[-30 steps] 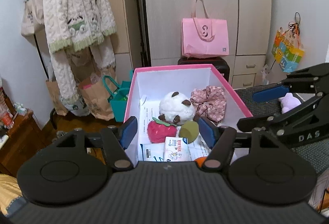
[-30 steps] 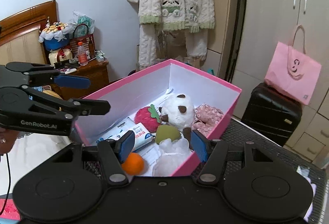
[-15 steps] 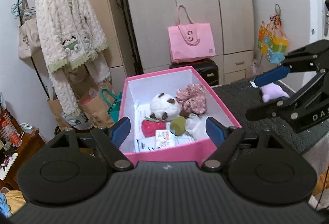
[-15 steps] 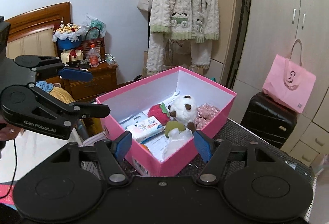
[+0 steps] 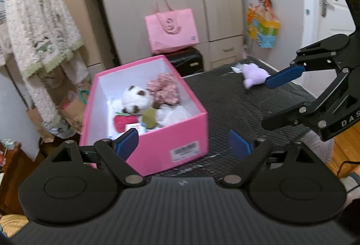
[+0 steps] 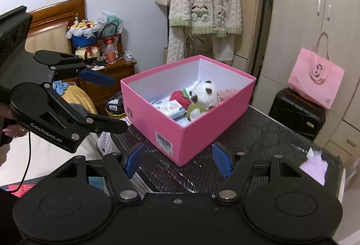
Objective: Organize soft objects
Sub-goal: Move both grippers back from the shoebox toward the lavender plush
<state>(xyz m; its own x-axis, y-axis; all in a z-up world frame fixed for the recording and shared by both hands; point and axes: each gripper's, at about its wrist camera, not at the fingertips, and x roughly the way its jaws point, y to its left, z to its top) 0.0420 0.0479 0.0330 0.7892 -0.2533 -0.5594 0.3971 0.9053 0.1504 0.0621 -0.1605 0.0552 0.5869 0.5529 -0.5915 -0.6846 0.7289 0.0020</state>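
A pink box (image 5: 180, 132) (image 6: 202, 132) stands on the dark mesh table (image 5: 236, 98). Inside it lie a white panda plush (image 5: 135, 98) (image 6: 204, 93), a red strawberry plush (image 5: 123, 121) (image 6: 178, 96), a green soft piece (image 5: 149, 118), a pink floral cloth (image 5: 163, 88) and tissue packs (image 6: 173, 109). A purple plush (image 5: 255, 76) (image 6: 315, 167) lies on the table away from the box. My left gripper (image 5: 183, 143) is open and empty in front of the box. My right gripper (image 6: 177, 159) is open and empty, and also shows in the left wrist view (image 5: 276, 98).
A pink tote bag (image 5: 172, 29) sits on a black suitcase (image 5: 186, 61) behind the table by the wardrobe. A knitted cardigan (image 5: 40, 26) hangs at left. A wooden nightstand (image 6: 112, 78) and bed lie left of the table. A door is at the right.
Both grippers have pulled back and up from over the box, so the whole box and the table now show. The left view has swung right, bringing the purple plush into view.
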